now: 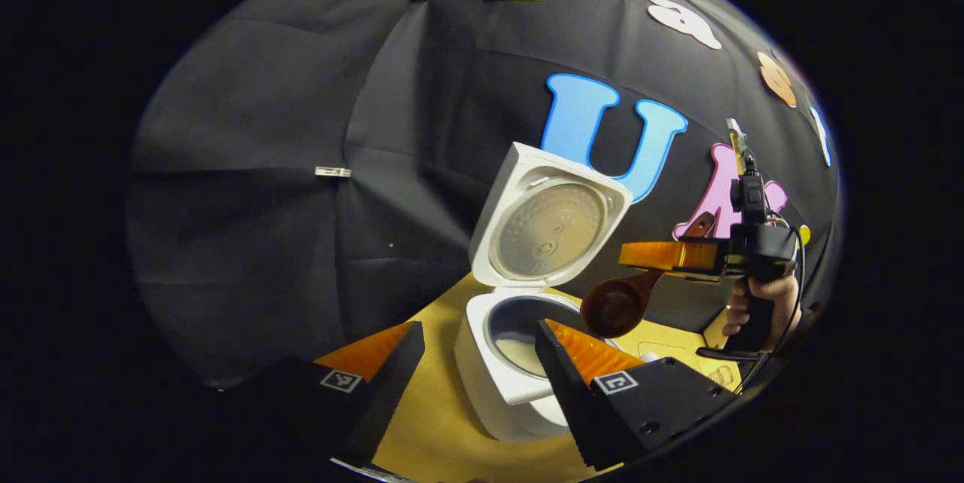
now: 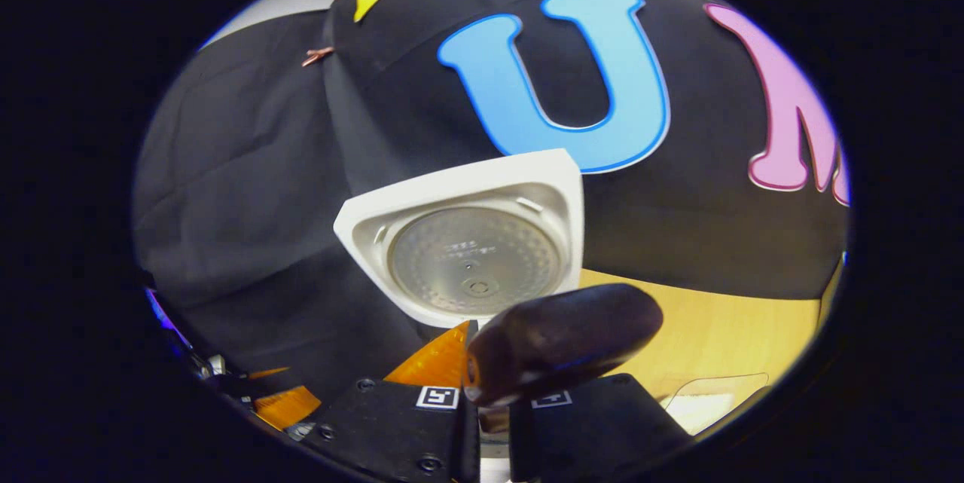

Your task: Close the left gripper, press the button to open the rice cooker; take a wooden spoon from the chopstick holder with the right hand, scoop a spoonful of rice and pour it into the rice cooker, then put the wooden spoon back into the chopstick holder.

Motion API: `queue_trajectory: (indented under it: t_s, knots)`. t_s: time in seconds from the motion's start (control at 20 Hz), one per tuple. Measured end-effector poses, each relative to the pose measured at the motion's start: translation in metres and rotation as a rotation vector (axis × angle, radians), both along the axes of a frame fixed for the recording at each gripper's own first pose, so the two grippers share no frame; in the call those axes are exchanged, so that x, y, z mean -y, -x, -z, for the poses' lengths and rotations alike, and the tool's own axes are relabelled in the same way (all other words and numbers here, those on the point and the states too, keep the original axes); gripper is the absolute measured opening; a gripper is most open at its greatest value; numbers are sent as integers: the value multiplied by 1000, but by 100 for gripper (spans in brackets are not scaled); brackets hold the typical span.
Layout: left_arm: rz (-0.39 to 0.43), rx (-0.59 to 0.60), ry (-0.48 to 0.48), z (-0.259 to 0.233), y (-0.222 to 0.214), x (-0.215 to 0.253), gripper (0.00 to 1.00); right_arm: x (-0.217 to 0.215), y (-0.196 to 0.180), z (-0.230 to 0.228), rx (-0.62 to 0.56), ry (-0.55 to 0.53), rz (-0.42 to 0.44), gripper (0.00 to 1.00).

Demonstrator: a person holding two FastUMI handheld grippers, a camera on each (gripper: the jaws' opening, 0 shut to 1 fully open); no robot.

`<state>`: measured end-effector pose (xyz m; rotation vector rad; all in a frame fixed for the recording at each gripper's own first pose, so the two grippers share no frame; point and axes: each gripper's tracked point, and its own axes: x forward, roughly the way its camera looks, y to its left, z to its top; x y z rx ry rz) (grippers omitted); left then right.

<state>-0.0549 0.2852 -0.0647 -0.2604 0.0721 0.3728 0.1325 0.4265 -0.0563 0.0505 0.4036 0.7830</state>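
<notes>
Now the right claw [image 2: 482, 400] grips the wooden spoon [image 1: 621, 302], bowl tilted down toward the rice cooker [image 1: 512, 362].

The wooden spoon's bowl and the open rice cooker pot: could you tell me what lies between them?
Nothing. In the left gripper view the wooden spoon hangs beside the rice cooker, with bare air between.

The white rice cooker [image 1: 503, 381] stands on the yellow table with its lid [image 1: 548, 221] swung fully up, some rice lying in its grey inner pot [image 1: 520, 332], while the dark wooden spoon [image 1: 619, 304] hangs tilted above the pot's edge.
</notes>
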Motion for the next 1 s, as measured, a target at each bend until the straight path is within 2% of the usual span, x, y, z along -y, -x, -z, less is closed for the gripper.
queue_trajectory:
  t_s: [0.15, 0.2, 0.25, 0.35, 0.5, 0.55, 0.6, 0.7, 0.75, 0.8, 1.0]
  knots:
    - [48, -16, -39, -4, -16, 17, 96, 35, -6, -17, -28, -50, 50, 7]
    - [64, -16, -46, -8, -22, 25, 92, 49, -9, -24, -25, -62, 73, 7]
    - [83, -12, -48, -12, -27, 34, 96, 66, -13, -30, -19, -74, 101, 7]
    - [115, -9, -53, -16, -37, 53, 96, 100, -22, -41, -6, -97, 159, 7]
    - [157, -3, -79, -25, -54, 80, 96, 158, -35, -53, 7, -125, 251, 7]
    - [169, -3, -88, -28, -59, 89, 92, 179, -39, -57, 12, -129, 280, 7]
    - [180, -2, -95, -30, -64, 97, 96, 200, -42, -58, 17, -132, 310, 7]
    - [203, -2, -105, -36, -72, 115, 96, 246, -50, -62, 24, -142, 383, 7]
    - [211, -4, -109, -38, -75, 122, 92, 267, -53, -62, 23, -148, 415, 7]
    - [217, -7, -114, -39, -78, 129, 96, 291, -50, -57, 21, -155, 450, 7]
    - [217, -18, -124, -42, -83, 145, 96, 373, -49, -48, 13, -149, 582, 7]
